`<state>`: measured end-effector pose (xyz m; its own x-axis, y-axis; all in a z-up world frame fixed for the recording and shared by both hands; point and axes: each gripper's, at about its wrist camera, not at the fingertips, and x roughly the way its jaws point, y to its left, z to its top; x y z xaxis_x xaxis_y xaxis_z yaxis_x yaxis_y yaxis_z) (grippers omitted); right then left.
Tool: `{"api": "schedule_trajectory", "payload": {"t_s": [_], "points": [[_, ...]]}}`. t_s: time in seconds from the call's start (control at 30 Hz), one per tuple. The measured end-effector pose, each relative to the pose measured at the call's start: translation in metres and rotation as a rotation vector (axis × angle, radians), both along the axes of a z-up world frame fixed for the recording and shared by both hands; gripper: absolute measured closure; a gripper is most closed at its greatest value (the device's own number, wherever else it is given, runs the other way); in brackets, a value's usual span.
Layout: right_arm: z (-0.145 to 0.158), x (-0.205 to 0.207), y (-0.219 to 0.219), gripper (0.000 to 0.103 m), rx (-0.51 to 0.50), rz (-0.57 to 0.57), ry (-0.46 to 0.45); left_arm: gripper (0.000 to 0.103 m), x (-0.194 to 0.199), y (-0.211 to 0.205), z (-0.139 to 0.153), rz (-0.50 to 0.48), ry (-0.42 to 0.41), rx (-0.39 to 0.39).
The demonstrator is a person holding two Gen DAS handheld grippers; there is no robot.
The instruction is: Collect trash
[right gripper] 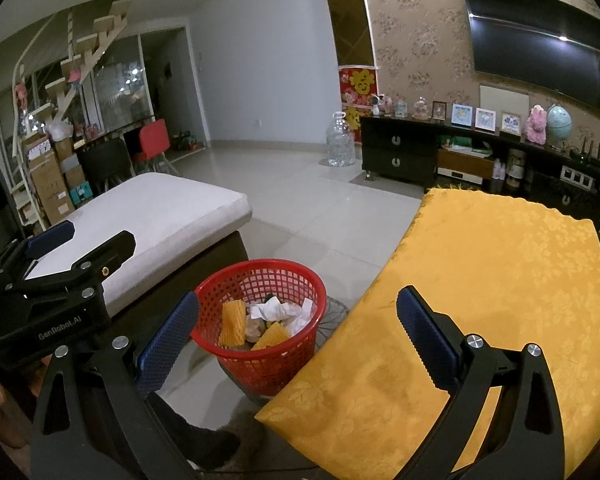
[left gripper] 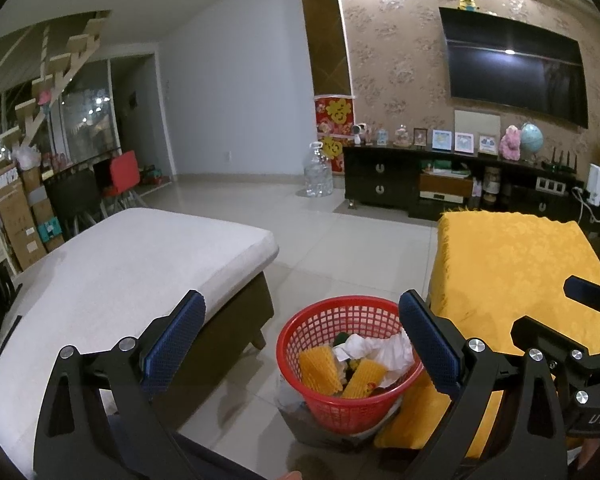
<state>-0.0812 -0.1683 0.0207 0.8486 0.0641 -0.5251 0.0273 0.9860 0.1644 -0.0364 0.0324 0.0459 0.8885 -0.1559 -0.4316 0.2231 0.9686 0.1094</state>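
A red mesh basket (left gripper: 320,322) stands on the tiled floor between a sofa and a table; it also shows in the right wrist view (right gripper: 228,284). Inside lie yellow foam nets (left gripper: 320,368), crumpled white paper (left gripper: 380,350) and other scraps. My left gripper (left gripper: 302,324) is open and empty, held above the basket. My right gripper (right gripper: 298,316) is open and empty, over the basket's right side and the table edge. The right gripper's body shows at the right edge of the left wrist view (left gripper: 580,344); the left gripper's body shows at the left of the right wrist view (right gripper: 52,280).
A table with a yellow cloth (right gripper: 500,280) is right of the basket. A white-cushioned sofa (left gripper: 132,264) is on the left. A dark TV cabinet (left gripper: 420,184), a large water bottle (left gripper: 318,174) and stacked boxes (left gripper: 16,216) stand farther off.
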Motion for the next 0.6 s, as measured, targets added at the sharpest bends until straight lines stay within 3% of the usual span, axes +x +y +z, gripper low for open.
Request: {"api": "schedule_trajectory", "payload": {"t_s": [0.6], "points": [[-0.0012, -0.0012, 0.0017, 0.007, -0.002, 0.000, 0.001, 0.009, -0.0005, 0.0003, -0.0007, -0.002, 0.002, -0.002]]}}
